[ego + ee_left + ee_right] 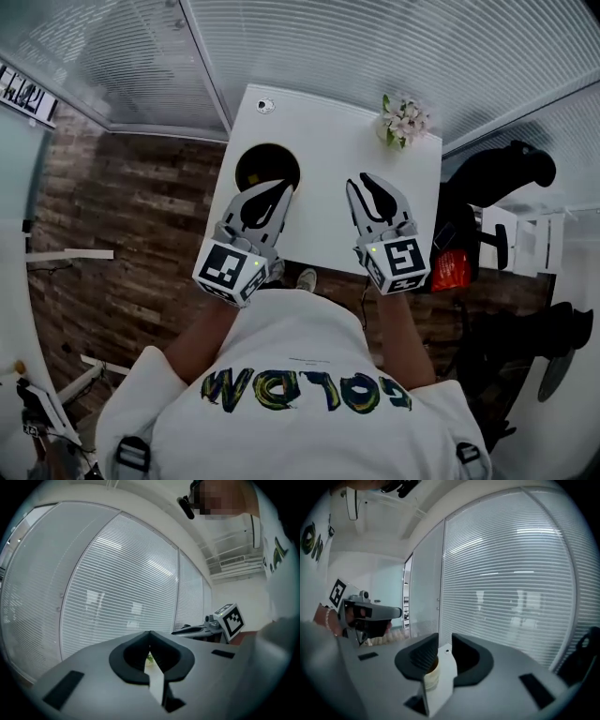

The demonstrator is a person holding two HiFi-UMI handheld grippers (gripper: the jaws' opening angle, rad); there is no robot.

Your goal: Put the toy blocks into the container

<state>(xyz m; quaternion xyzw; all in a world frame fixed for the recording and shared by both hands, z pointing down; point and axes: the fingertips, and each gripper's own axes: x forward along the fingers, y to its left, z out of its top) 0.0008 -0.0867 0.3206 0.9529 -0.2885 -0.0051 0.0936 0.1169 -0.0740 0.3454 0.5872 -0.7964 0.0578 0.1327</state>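
L tool (pixel 283 187) shut, R tool (pixel 362 180) ajar, both above table (pixel 328 141).

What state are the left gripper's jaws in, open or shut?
Shut. In its own view the left gripper has its jaw tips touching, with nothing between them.

1. My left tongs (pixel 284 187) and right tongs (pixel 361 180) have smooth, matt grey plastic shells with a black ribbed lining inside the jaws.
2. The white rectangular table top (pixel 337 131) under both tips is smooth with a faint satin sheen.
3. The pale round container (pixel 430 679), seen past the right tongs' jaws, has a matt, ridged wall.
4. The brown plank floor (pixel 141 206), left of the left tongs, is wood-look with a rough grain.
5. My white shirt (pixel 300 328), behind both tongs, is soft matt cloth.
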